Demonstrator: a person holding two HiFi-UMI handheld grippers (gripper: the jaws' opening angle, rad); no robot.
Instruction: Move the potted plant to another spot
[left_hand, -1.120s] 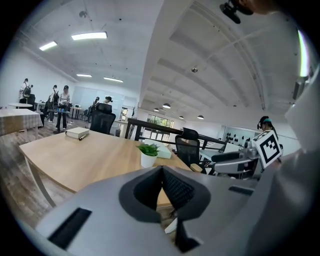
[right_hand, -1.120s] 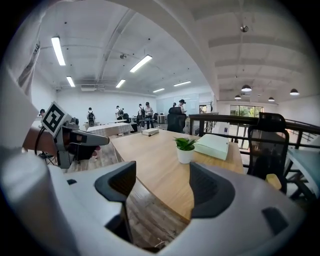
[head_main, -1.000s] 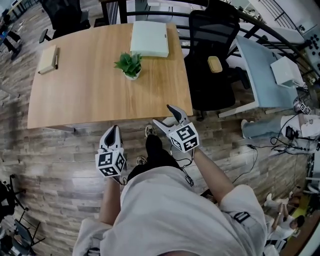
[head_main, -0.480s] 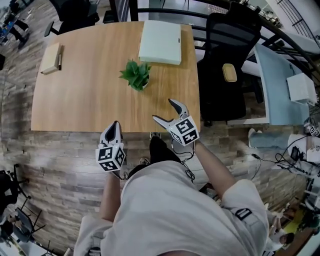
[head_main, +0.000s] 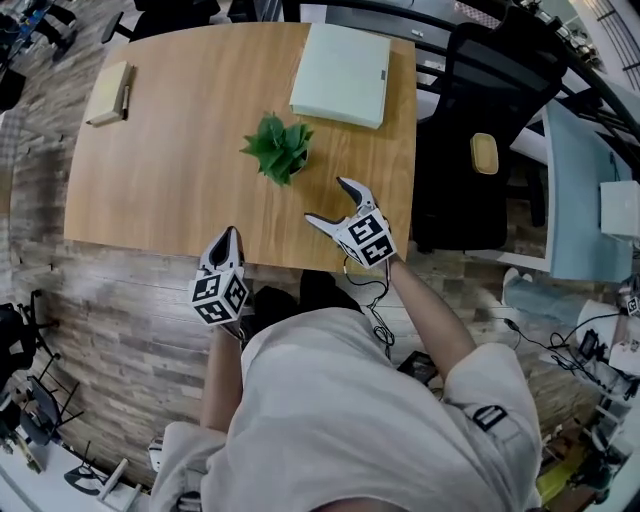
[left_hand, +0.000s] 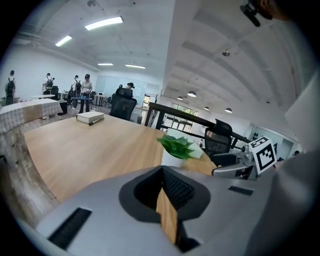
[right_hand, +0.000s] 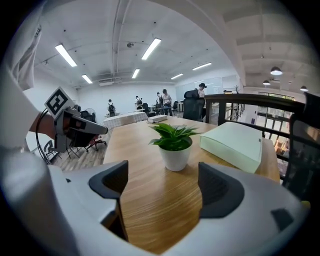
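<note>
A small green leafy plant in a white pot (head_main: 278, 152) stands untouched near the middle of a light wooden table (head_main: 170, 160), close to a pale green flat box (head_main: 342, 60). The move is not begun: grasp, lift and set-down all remain. The right gripper (head_main: 326, 200) hovers over the table's near edge, aimed at the plant. Its jaws have just been opening and stand wide, with nothing between them. The left gripper (head_main: 229, 236), jaws pressed together and empty, sits at the table's edge. No brand or writing is readable; the grippers carry only black-and-white square markers.

Wooden desk (head_main: 170, 170), plank floor (head_main: 110, 330)
</note>
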